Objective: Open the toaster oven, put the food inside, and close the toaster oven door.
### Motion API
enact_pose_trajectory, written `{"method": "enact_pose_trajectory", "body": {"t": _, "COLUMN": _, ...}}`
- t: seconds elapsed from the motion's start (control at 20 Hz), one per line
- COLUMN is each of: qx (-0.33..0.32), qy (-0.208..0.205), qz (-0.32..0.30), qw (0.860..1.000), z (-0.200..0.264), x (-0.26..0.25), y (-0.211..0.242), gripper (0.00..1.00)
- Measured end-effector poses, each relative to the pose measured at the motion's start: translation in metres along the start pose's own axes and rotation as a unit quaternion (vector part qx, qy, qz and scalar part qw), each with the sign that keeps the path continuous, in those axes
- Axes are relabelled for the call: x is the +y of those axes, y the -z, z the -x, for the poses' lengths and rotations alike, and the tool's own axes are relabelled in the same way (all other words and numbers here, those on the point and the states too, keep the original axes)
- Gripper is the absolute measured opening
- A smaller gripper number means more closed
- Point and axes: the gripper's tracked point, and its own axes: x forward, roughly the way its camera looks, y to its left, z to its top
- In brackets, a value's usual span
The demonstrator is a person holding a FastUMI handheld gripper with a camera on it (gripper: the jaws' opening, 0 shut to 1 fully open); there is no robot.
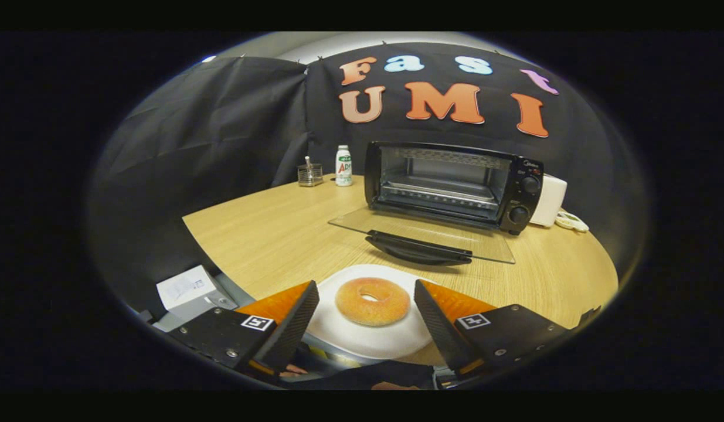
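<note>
From the gripper view, your jaws stand wide apart and hold nothing; the round, sugar-dusted orange-brown doughnut lies between them on the white round plate, not touched by either finger as far as you can tell.

The black toaster oven with its two round knobs sits well beyond the fingers with its clear glass door already dropped flat, the black handle pointing toward you.

Judging from here, your main risks are these. If you close too hard, the soft doughnut may squash or tear at the ring; too lightly, and it may slip out on the way across. If you come in low, a fingertip could catch the plate's rim and push the plate toward the near edge of the surface, which looks close behind it. The lowered door lies across your path to the oven mouth, so a low carry could knock the doughnut or the fingers against the glass or its handle. The wire rack inside also leaves little height to clear.

The pale wood-grain surface has a curved edge. At its far side stand a small clear holder and a white bottle with a green cap; a white appliance sits just beside the oven. Below the surface's near edge lies a white box. Black cloth walls the booth.
</note>
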Motion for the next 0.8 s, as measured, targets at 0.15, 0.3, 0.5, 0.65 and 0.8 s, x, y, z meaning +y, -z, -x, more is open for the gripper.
{"method": "enact_pose_trajectory", "body": {"t": 0.15, "qx": 0.024, "qy": 0.012, "qz": -0.004, "qw": 1.0, "z": -0.01, "x": -0.001, "y": 0.016, "gripper": 0.98}}
{"method": "enact_pose_trajectory", "body": {"t": 0.3, "qx": 0.027, "qy": 0.007, "qz": -0.024, "qw": 0.999, "z": -0.015, "x": 0.001, "y": 0.021, "gripper": 0.98}}
{"method": "enact_pose_trajectory", "body": {"t": 0.5, "qx": 0.032, "qy": 0.008, "qz": -0.05, "qw": 0.998, "z": -0.012, "x": -0.004, "y": 0.021, "gripper": 0.73}}
{"method": "enact_pose_trajectory", "body": {"t": 0.65, "qx": 0.02, "qy": -0.011, "qz": -0.088, "qw": 0.996, "z": -0.006, "x": -0.001, "y": 0.008, "gripper": 0.54}}
{"method": "enact_pose_trajectory", "body": {"t": 0.8, "qx": 0.001, "qy": -0.011, "qz": -0.118, "qw": 0.993, "z": -0.003, "x": -0.007, "y": -0.009, "gripper": 0.51}}
